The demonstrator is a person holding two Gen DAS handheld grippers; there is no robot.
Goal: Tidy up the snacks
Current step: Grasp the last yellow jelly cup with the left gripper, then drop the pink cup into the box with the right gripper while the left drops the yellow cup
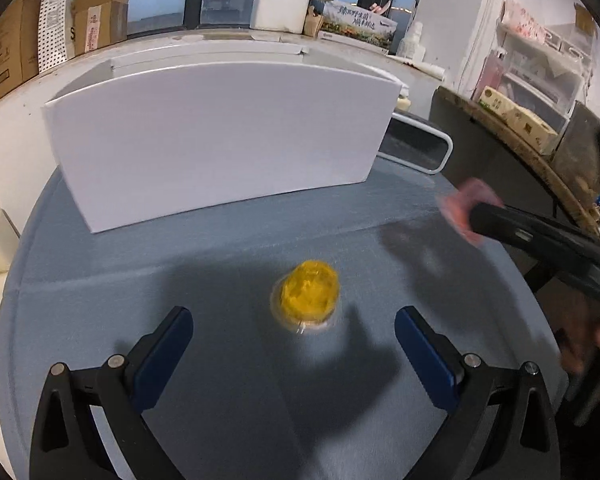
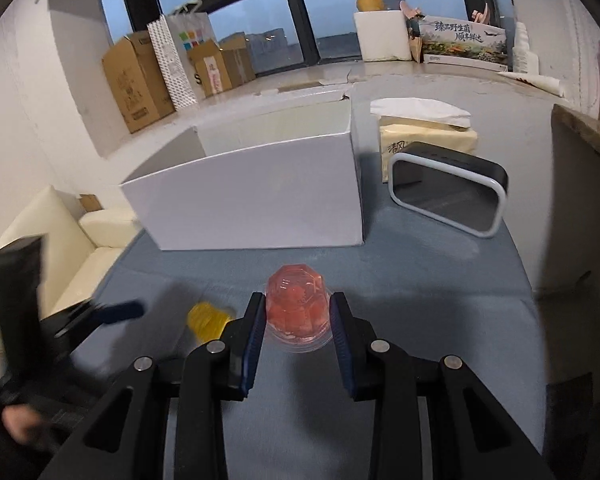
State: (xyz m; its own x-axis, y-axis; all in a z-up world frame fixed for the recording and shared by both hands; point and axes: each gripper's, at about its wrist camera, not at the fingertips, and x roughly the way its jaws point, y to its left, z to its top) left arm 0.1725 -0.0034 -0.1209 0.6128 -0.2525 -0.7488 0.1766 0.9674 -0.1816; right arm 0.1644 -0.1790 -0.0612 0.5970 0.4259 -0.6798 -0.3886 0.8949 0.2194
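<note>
The right claw (image 2: 298, 322) is squeezed tight on a pink jelly cup (image 2: 298, 306), with one blue pad pressing on each side of it. The cup sits upside down between the pads, its wide clear rim at the bottom. Whether it is off the counter (image 2: 420, 288) cannot be told. Straight ahead of this claw stands a big white box (image 2: 252, 196) with an open top. To the right of the box, and a bit farther from the claw, there is a small black speaker with a white edge (image 2: 448, 188), and behind that a pack of tissues (image 2: 424, 128). The left claw (image 1: 294, 332) is wide open and holds nothing. A yellow jelly cup (image 1: 309, 297) sits on the grey counter just ahead of it, right in the middle between its two pads but not touching them. The same white box stands farther ahead of this claw, past the yellow cup. Off to the right of the left claw, the right claw shows as a blurry black arm with the pink cup at its tip. In the right claw's view the yellow cup is just to the left of the pads, and the left claw is farther left, all blurry.
</note>
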